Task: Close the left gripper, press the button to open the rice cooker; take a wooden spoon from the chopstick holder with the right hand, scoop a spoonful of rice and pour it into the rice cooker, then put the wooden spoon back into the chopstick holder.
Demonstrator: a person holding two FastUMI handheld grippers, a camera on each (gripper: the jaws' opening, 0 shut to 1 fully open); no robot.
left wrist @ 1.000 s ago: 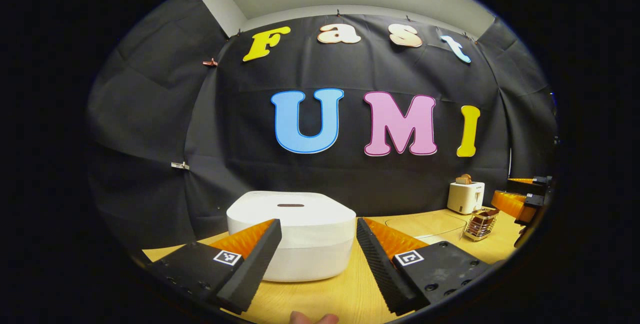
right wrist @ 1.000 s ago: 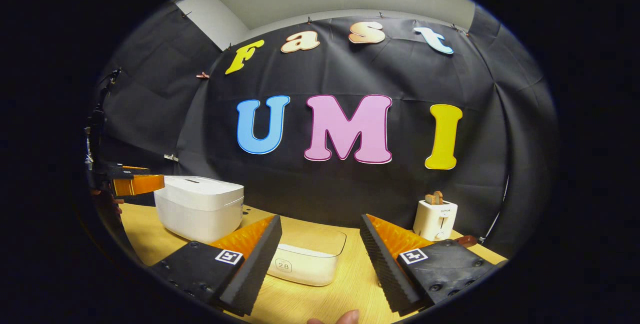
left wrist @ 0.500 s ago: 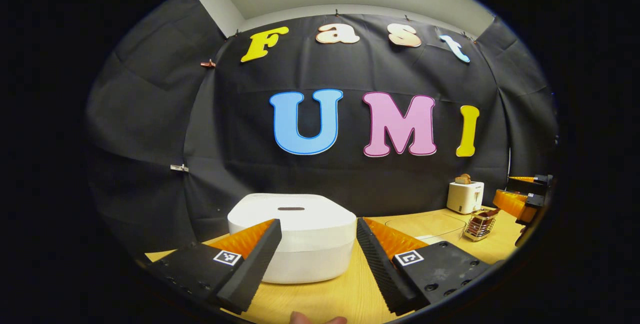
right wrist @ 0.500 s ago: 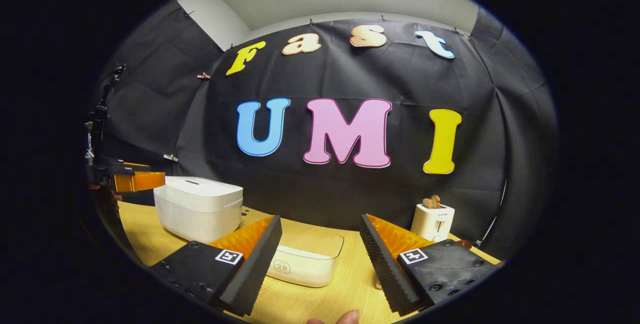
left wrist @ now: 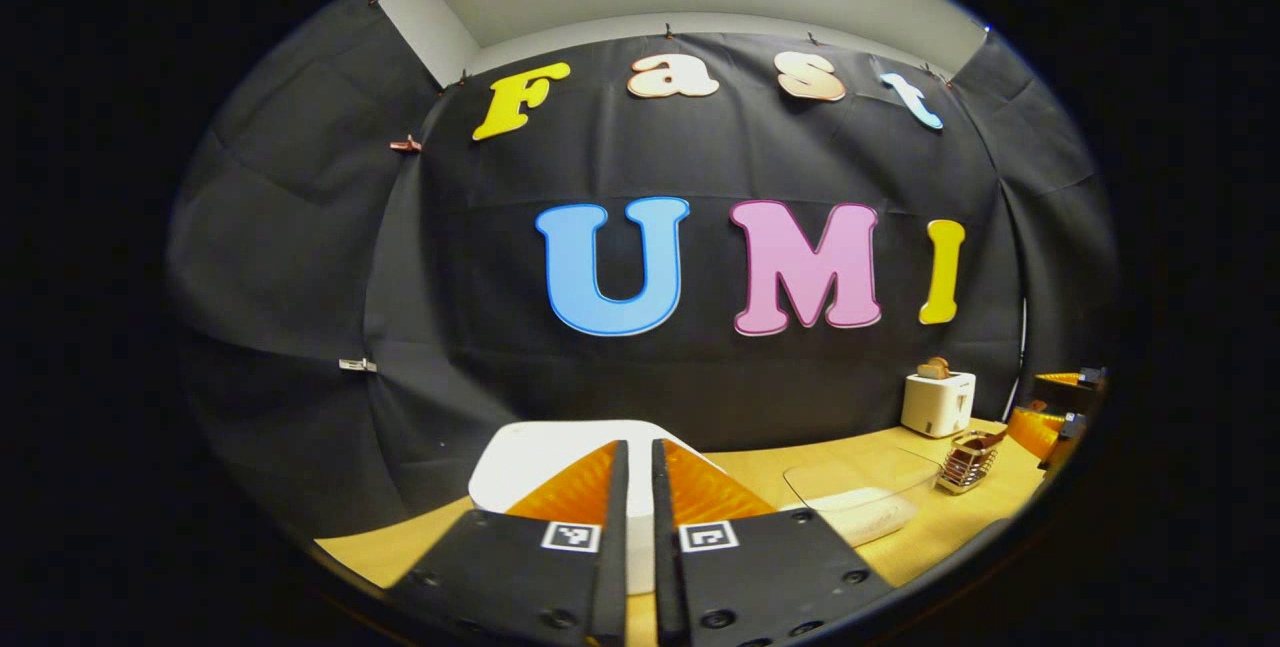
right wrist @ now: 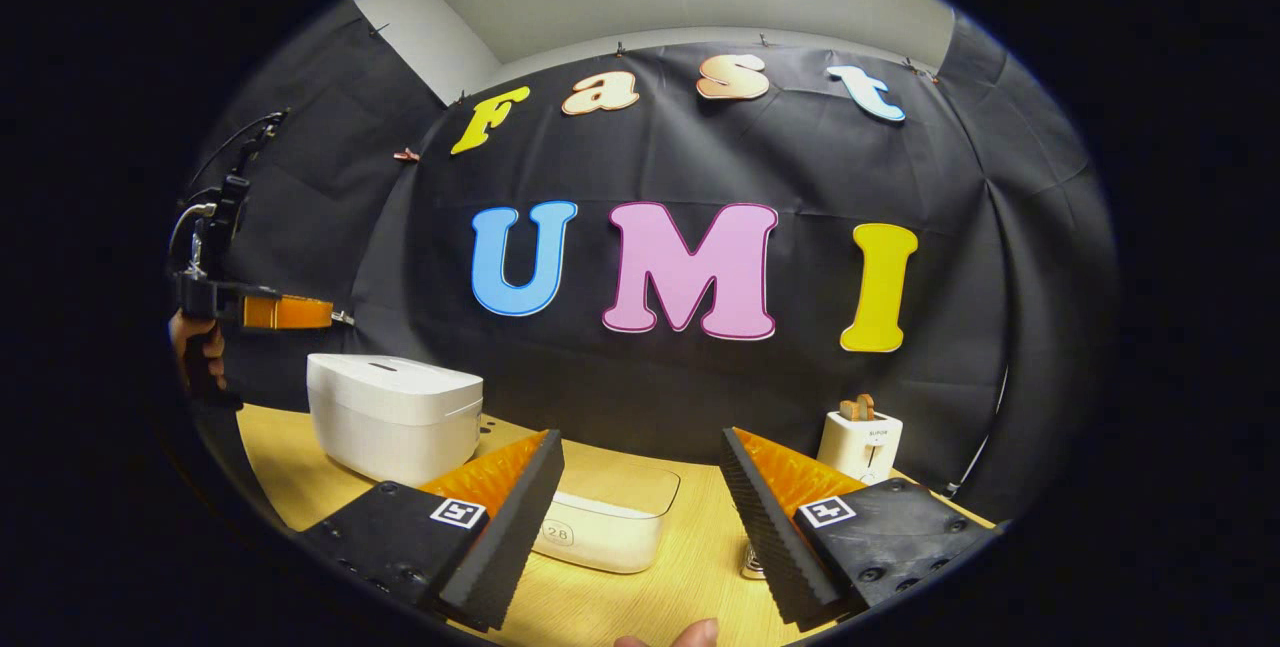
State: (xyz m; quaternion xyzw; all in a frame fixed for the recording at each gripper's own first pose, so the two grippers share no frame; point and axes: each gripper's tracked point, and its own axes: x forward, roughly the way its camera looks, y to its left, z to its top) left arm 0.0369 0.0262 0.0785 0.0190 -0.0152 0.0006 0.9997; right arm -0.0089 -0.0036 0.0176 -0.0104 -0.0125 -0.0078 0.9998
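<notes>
Pressing the lid button is the step in hand, and the left gripper [left wrist: 638,487] is prepared for it: its two fingers stand together with only a thin slit between them and nothing held. The rice cooker [left wrist: 560,462] sits directly ahead of and below these fingertips, its white lid closed and partly hidden behind them. In the right gripper view the same cooker [right wrist: 393,415] shows a dark slot on top of the lid; whether that is the release button cannot be told.

Procedure, as a judgement:
1. Keep the fingers together so that the joined tips act as one blunt probe.
2. Lower the tips squarely onto the button, not onto the plain lid surface beside it.
3. Push straight down; an oblique push is likely to slide the tips off or shift the cooker on the table [left wrist: 760,467].
4. Lift clear at once, since the lid will probably swing up.

The right gripper [right wrist: 640,502] waits with fingers wide apart, empty. The rice container [right wrist: 610,517] lies just ahead between them. The chopstick holder [left wrist: 968,462] stands far to the right of the left gripper, near a toaster [left wrist: 937,401].
</notes>
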